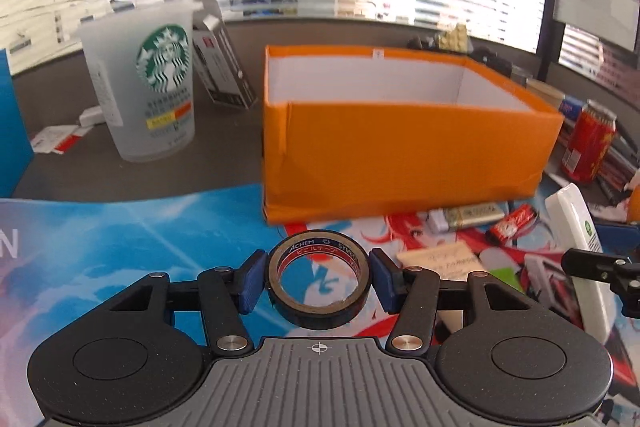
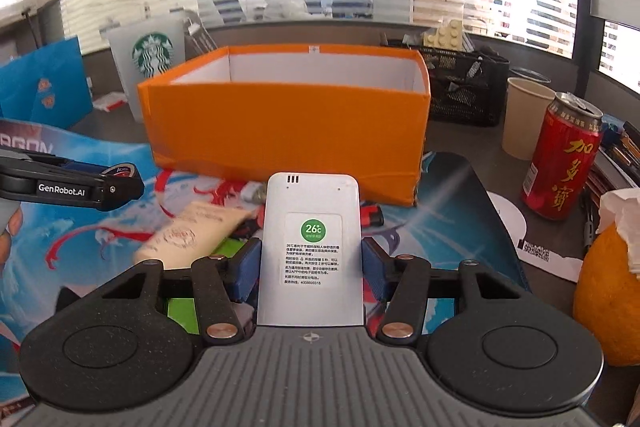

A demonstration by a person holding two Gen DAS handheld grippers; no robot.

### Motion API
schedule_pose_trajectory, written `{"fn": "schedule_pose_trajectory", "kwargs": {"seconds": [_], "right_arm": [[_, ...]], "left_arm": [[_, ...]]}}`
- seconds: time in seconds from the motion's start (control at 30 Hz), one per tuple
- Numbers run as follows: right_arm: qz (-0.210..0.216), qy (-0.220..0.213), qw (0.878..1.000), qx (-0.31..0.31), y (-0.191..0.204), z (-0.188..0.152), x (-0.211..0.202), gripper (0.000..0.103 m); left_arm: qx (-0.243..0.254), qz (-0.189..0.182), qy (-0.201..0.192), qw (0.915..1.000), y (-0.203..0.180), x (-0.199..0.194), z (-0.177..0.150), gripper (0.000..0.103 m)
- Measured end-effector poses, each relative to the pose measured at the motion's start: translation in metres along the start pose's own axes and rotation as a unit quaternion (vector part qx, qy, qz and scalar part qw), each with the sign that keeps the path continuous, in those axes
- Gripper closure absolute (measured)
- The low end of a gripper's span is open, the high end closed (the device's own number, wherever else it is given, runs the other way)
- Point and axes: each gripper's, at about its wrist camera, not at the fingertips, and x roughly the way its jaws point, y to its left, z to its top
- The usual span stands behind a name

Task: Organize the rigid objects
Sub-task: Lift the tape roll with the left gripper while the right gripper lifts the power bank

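**Both grippers loaded before the orange box**

Your left gripper (image 1: 319,281) clamps a black tape roll (image 1: 319,281) above the printed mat (image 1: 120,247). Ahead stands the open orange box (image 1: 400,155) on the bench (image 1: 224,155). Your right gripper (image 2: 310,273) pinches a white remote (image 2: 311,251).

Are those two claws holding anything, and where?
Left claw pinches a roll of tape across its outer rim; right claw grips a white remote by its long side edges.
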Motion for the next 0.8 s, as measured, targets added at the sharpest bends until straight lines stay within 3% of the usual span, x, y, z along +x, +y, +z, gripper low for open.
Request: {"fn": "schedule_pose_trajectory", "kwargs": {"seconds": [0.5,0.8], "right_arm": [[0.021,-0.067,0.997,0.010,0.001,0.032,-0.023,0.053],[0.046,-0.094,0.994,-0.009,0.007,0.071,-0.032,0.053]], "left_arm": [[0.016,-0.014,-0.037,0.9991,-0.013,-0.031,0.019,0.050],[0.030,-0.007,-0.061,0.9976,-0.018,-0.041,0.050,0.050]]}}
